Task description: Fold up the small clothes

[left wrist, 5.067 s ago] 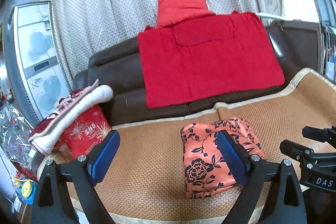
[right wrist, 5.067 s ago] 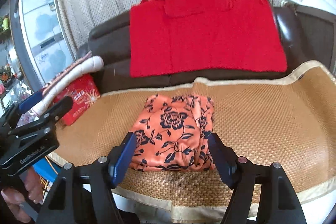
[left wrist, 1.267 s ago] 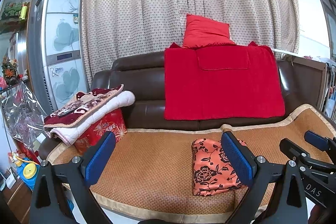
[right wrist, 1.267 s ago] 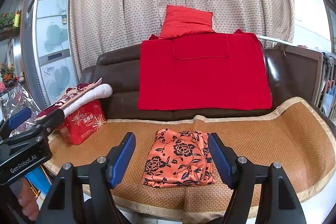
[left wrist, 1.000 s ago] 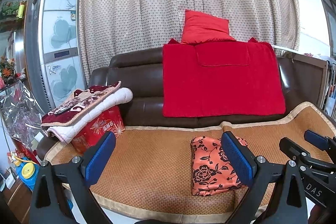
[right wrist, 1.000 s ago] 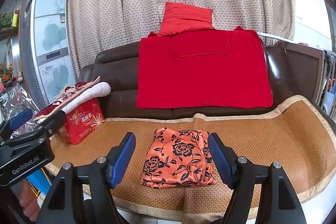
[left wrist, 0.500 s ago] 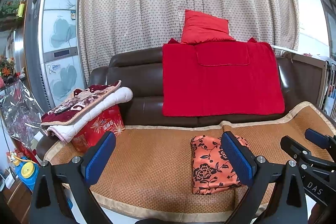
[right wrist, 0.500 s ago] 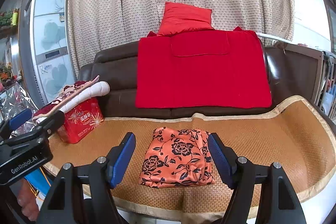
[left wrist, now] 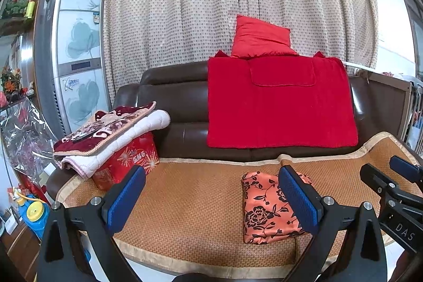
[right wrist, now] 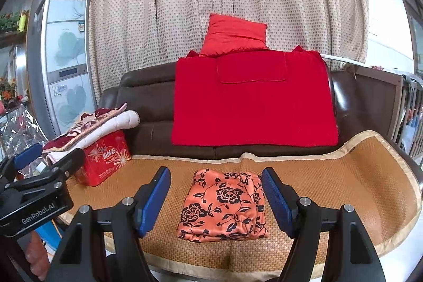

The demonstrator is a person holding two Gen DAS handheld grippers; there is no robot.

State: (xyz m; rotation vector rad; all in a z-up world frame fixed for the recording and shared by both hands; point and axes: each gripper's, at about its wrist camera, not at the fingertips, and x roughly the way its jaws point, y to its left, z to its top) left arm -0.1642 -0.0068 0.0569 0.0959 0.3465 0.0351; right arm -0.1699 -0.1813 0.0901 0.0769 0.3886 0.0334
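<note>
A folded orange garment with black flowers [right wrist: 224, 205] lies flat on the woven mat [right wrist: 330, 184] over the sofa seat. It also shows in the left wrist view [left wrist: 267, 210], partly behind the right finger. My right gripper [right wrist: 215, 200] is open and empty, held back from the garment with the fold seen between its blue pads. My left gripper [left wrist: 211, 197] is open and empty, to the left of the garment. Neither touches the cloth.
A red gift box [right wrist: 104, 157] with a folded quilt [right wrist: 92, 128] on it stands at the mat's left end. A red blanket [right wrist: 251, 99] and red cushion [right wrist: 235, 35] hang on the brown sofa back. A tall cabinet [left wrist: 76, 54] stands left.
Since five seconds ago both grippers have pulled back and up from the garment, which stays folded on the mat. Over the last second almost nothing has moved.
</note>
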